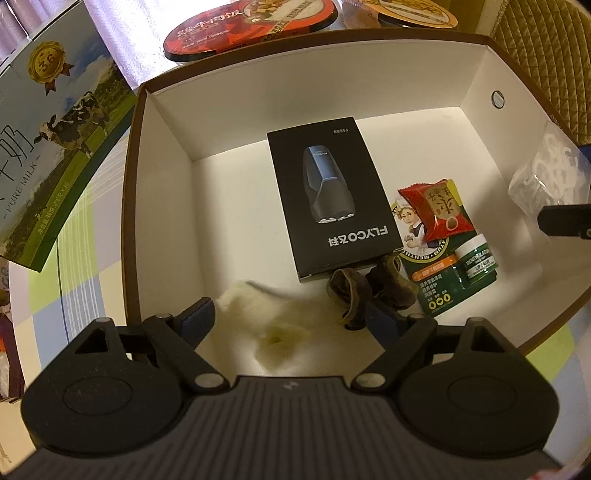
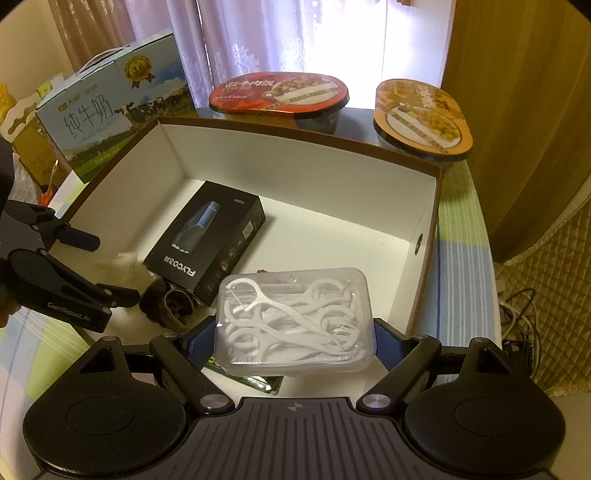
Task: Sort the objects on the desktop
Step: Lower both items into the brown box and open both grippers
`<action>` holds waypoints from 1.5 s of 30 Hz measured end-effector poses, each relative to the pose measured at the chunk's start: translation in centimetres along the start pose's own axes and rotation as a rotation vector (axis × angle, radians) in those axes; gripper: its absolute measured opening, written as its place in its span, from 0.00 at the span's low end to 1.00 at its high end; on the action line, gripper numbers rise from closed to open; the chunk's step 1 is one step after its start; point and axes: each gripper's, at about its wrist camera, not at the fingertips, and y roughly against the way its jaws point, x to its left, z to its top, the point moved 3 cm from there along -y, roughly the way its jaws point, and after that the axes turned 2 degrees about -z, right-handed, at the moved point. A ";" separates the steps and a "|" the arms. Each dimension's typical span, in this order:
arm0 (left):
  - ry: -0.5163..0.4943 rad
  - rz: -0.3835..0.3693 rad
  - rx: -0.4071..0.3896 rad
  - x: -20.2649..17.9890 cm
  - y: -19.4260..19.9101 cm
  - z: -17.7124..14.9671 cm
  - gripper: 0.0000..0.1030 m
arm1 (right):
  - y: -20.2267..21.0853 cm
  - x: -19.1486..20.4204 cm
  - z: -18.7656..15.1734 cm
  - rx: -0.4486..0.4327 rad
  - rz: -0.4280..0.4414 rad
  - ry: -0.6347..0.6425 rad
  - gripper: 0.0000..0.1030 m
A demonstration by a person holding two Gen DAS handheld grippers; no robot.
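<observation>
An open white cardboard box (image 1: 162,166) (image 2: 295,158) holds a black FLYCO shaver box (image 1: 328,199) (image 2: 207,240), a red snack packet (image 1: 436,210), a green lip balm card (image 1: 443,273) and a brown crumpled fabric piece (image 1: 351,291) (image 2: 166,302). My left gripper (image 1: 290,317) (image 2: 103,267) hangs open over the box's near left corner. A blurred white fluffy item (image 1: 266,314) (image 2: 125,262) lies below, between its fingers. My right gripper (image 2: 295,332) is shut on a clear case of white floss picks (image 2: 295,317) (image 1: 543,177), held above the box's right side.
A pure milk carton (image 1: 62,147) (image 2: 110,110) stands left of the box. Behind it sit a red-lidded meal bowl (image 1: 251,26) (image 2: 280,92) and an orange-lidded one (image 2: 424,118). Cables (image 2: 517,317) lie on the floor at right, beside a quilted seat (image 1: 546,55).
</observation>
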 end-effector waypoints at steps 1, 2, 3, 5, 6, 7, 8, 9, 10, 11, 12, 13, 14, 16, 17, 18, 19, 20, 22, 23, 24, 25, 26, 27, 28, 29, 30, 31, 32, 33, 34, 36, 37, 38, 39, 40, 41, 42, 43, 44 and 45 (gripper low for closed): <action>0.000 0.001 0.000 0.0 0.0 0.0 0.83 | 0.0 0.0 0.0 0.000 0.000 0.000 0.81; 0.002 0.000 -0.001 0.1 0.0 -0.1 0.83 | 0.0 0.0 0.0 0.000 0.000 0.001 0.81; 0.004 -0.001 -0.002 0.1 0.0 -0.1 0.83 | 0.0 0.0 0.0 0.000 0.000 0.002 0.81; 0.010 -0.002 -0.004 0.2 0.1 0.0 0.83 | -0.1 0.0 0.1 0.000 0.001 0.003 0.81; 0.012 -0.001 -0.006 0.3 0.1 0.0 0.83 | -0.1 0.0 0.1 0.000 0.002 0.005 0.81; 0.012 0.000 -0.007 0.3 0.2 0.0 0.83 | -0.2 0.0 0.1 0.000 0.002 0.006 0.81; 0.012 0.000 -0.008 0.4 0.2 0.0 0.83 | -0.2 0.1 0.2 0.000 0.002 0.006 0.81; 0.013 0.000 -0.010 0.4 0.3 0.0 0.83 | -0.2 0.1 0.2 0.000 0.002 0.006 0.81; 0.014 0.001 -0.011 0.4 0.3 0.1 0.83 | -0.2 0.1 0.2 0.001 0.002 0.005 0.81; 0.015 0.001 -0.013 0.5 0.3 0.1 0.83 | -0.2 0.1 0.2 0.001 0.001 0.005 0.81; 0.016 0.002 -0.015 0.5 0.4 0.1 0.83 | -0.2 0.1 0.2 0.001 0.001 0.006 0.81; 0.018 0.002 -0.018 0.6 0.4 0.2 0.83 | -0.2 0.1 0.2 0.002 0.000 0.006 0.81; 0.019 0.002 -0.020 0.6 0.5 0.3 0.83 | -0.3 0.1 0.3 0.002 -0.001 0.006 0.81; 0.020 0.004 -0.025 0.6 0.6 0.4 0.84 | -0.4 0.1 0.4 0.002 -0.003 0.004 0.81; 0.020 0.005 -0.029 0.6 0.7 0.5 0.84 | -0.4 0.1 0.4 0.002 -0.003 0.004 0.81; 0.022 0.006 -0.033 0.7 0.8 0.6 0.83 | -0.5 0.1 0.5 0.001 -0.004 0.003 0.81; 0.024 0.006 -0.036 0.7 0.8 0.7 0.84 | -0.5 0.1 0.5 0.001 -0.004 0.003 0.81; 0.026 0.007 -0.038 0.7 0.8 0.8 0.83 | -0.5 0.1 0.5 0.001 -0.003 0.003 0.81; 0.030 0.009 -0.044 0.8 0.9 1.1 0.83 | -0.5 0.1 0.5 0.001 -0.004 0.004 0.81; 0.032 0.011 -0.047 0.9 0.9 1.2 0.84 | -0.6 0.0 0.5 0.002 -0.003 0.005 0.81; 0.034 0.013 -0.050 0.9 0.9 1.3 0.84 | -0.7 0.0 0.6 0.003 -0.003 0.005 0.81; 0.037 0.014 -0.054 1.0 0.9 1.4 0.84 | -0.7 0.0 0.7 0.004 -0.003 0.005 0.81; 0.039 0.013 -0.057 1.0 0.9 1.5 0.84 | -0.9 -0.1 0.8 0.004 -0.005 0.005 0.81; 0.042 0.013 -0.059 1.0 1.0 1.7 0.84 | -1.0 -0.1 0.9 0.005 -0.007 0.005 0.81; 0.045 0.014 -0.063 1.1 1.0 1.8 0.84 | -1.1 -0.1 1.0 0.005 -0.009 0.004 0.81; 0.046 0.014 -0.067 1.1 1.0 2.0 0.84 | -1.3 -0.1 1.1 0.005 -0.011 0.003 0.81; 0.048 0.013 -0.071 1.1 1.0 2.1 0.84 | -1.4 -0.2 1.2 0.006 -0.013 0.002 0.81; 0.049 0.013 -0.075 1.1 1.0 2.3 0.84 | -1.6 -0.2 1.3 0.006 -0.017 0.002 0.81; 0.050 0.013 -0.078 1.1 1.0 2.4 0.84 | -1.7 -0.2 1.4 0.005 -0.020 0.002 0.81; 0.053 0.013 -0.082 1.2 1.0 2.6 0.84 | -1.8 -0.2 1.5 0.005 -0.022 0.001 0.81; 0.057 0.014 -0.086 1.2 0.9 2.8 0.84 | -2.0 -0.3 1.7 0.004 -0.024 -0.002 0.81; 0.063 0.015 -0.093 1.4 0.9 3.1 0.84 | -2.3 -0.4 1.9 0.002 -0.026 -0.007 0.81; 0.065 0.017 -0.096 1.4 0.8 3.3 0.84 | -2.4 -0.5 2.1 0.001 -0.027 -0.008 0.81; 0.066 0.018 -0.099 1.5 0.8 3.5 0.84 | -2.6 -0.5 2.2 0.000 -0.027 -0.008 0.81; 0.065 0.019 -0.102 1.5 0.7 3.7 0.84 | -2.8 -0.6 2.3 -0.001 -0.029 -0.008 0.81; 0.065 0.021 -0.104 1.5 0.7 3.9 0.84 | -3.0 -0.6 2.5 -0.002 -0.031 -0.007 0.81; 0.066 0.023 -0.107 1.6 0.6 4.1 0.84 | -3.2 -0.6 2.6 -0.002 -0.034 -0.004 0.81; 0.068 0.025 -0.109 1.6 0.5 4.3 0.84 | -3.5 -0.7 2.8 -0.003 -0.038 -0.001 0.81; 0.069 0.025 -0.112 1.6 0.5 4.5 0.84 | -3.7 -0.7 3.0 -0.004 -0.040 0.000 0.81; 0.072 0.025 -0.114 1.7 0.4 4.6 0.84 | -4.0 -0.8 3.1 -0.005 -0.044 0.000 0.81; 0.075 0.025 -0.114 1.7 0.3 4.8 0.84 | -4.4 -0.8 3.3 -0.008 -0.048 0.000 0.81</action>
